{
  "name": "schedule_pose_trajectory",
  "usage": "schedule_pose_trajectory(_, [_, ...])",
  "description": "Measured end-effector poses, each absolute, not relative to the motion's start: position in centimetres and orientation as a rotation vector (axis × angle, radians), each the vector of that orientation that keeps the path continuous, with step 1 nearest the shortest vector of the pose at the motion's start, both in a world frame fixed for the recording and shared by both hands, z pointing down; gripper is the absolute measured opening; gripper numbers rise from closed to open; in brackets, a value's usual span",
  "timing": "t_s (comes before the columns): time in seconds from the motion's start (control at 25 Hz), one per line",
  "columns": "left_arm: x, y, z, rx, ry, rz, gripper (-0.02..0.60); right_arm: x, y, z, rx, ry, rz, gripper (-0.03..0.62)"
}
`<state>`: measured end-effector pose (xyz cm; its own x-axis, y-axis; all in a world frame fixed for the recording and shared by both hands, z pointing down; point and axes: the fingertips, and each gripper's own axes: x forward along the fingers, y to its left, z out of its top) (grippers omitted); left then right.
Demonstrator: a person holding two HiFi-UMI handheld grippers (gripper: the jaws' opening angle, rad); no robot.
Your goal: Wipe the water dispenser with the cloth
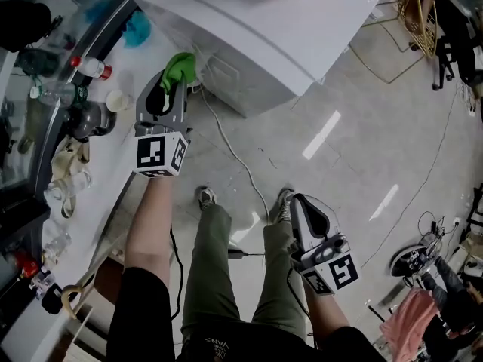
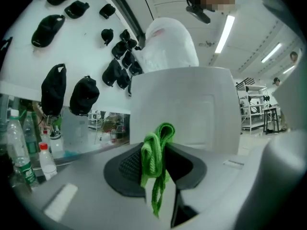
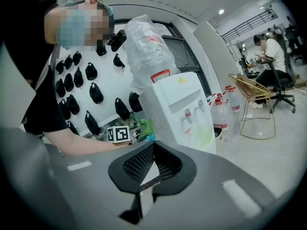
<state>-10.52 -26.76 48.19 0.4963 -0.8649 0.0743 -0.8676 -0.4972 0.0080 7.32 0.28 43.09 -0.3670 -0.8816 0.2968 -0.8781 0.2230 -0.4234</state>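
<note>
Left claw (image 2: 157, 166) clamps the green cloth (image 2: 150, 152) (near the dispenser (image 2: 184, 109)); right claw (image 3: 152, 166) closed.

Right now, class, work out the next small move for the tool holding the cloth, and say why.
Probably ease the left tool forward until the green cloth touches the water dispenser on its side panel: the cloth is clamped in its jaws, the panel fills the view just ahead, and contact isn't evident yet.
</note>
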Motion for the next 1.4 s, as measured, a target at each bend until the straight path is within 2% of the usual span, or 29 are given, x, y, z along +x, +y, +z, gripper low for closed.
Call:
schedule_pose_trajectory(0.4, [-1.4, -14.5, 50.7, 2.754, -1.273, 0.165, 0.104, 9.2, 1.0, 44.0, -1.631, 2.680, -0.863, 0.005])
schedule_pose_trajectory(0.64, [1.8, -13.4, 53.4, 2.675, -1.240, 0.121, 0.103, 9.6, 1.0, 44.7, -1.599, 2.737, -0.869, 0.005])
schedule_pose_trajectory(0.96, [1.3, -16.6, 54.3, 2.723, -1.302, 0.100, 0.103, 9.1, 0.7, 45.5, -1.617, 2.724, -0.887, 0.005])
schedule_pose_trajectory(1.4, [-5.0, -24.1, 54.7, 2.785, -1.371, 0.208, 0.104, 5.8, -0.2, 46.3, -1.677, 2.631, -0.909, 0.005])
